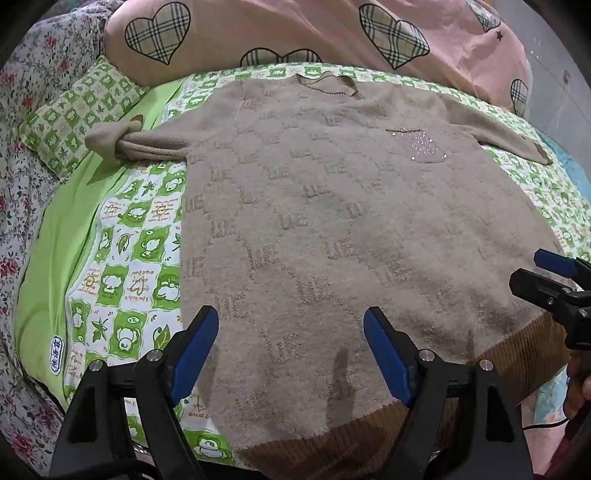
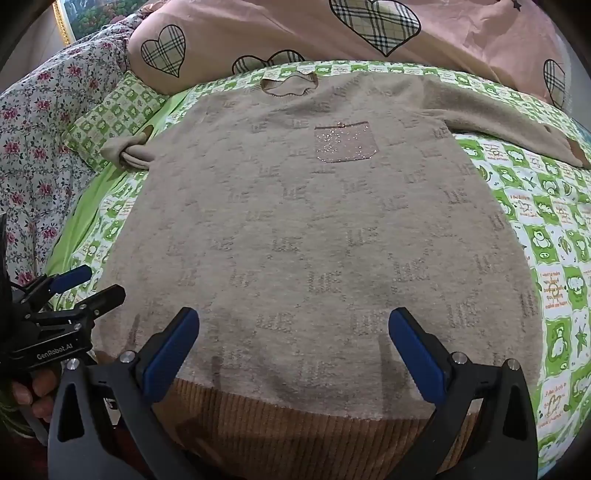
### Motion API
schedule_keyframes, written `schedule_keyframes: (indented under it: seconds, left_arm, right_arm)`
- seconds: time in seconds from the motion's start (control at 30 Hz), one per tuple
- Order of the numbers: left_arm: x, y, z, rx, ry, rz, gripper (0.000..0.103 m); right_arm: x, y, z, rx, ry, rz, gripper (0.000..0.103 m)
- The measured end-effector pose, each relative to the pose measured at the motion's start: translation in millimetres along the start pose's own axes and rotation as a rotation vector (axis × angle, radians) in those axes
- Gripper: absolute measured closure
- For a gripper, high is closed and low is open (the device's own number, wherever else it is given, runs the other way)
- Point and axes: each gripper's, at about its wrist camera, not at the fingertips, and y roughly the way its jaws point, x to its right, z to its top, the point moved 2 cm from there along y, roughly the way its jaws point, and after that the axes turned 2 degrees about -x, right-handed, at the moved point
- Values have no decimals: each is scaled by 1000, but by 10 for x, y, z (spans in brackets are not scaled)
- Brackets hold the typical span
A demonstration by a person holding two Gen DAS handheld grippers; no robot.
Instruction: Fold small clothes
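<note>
A beige knit sweater [image 1: 332,221] with a sparkly pink chest pocket [image 1: 417,146] and a brown ribbed hem lies flat, front up, on a green patterned bed sheet [image 1: 122,258]. It also shows in the right wrist view [image 2: 314,229], pocket [image 2: 345,144] near the collar. Its left sleeve [image 1: 125,144] is bunched; the right sleeve [image 2: 509,118] lies spread out. My left gripper [image 1: 291,332] is open and empty above the hem's left part. My right gripper [image 2: 293,332] is open and empty above the hem's middle. Each gripper shows in the other's view: right [image 1: 532,273], left [image 2: 92,286].
A pink quilt with plaid hearts [image 1: 295,33] is piled at the far side of the bed. A green patterned pillow [image 1: 81,114] and a floral blanket [image 1: 22,184] lie to the left. A picture frame [image 2: 68,18] stands at the far left.
</note>
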Motion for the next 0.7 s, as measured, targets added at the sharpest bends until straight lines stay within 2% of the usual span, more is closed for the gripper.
schedule_keyframes:
  seconds: [0.23,0.33,0.7]
  left_arm:
    - [6,-18,-3,16,4,5,22]
    - [-13,-11,-2,-18,-3,-12,22]
    - [-17,-20,4,-7,-1,-10,22]
  right_arm:
    - [-49,-11,-1,2,2,0,1]
    - [-48,-19,5,2,3,3,1]
    - [-67,-29,5,5,2,3,1]
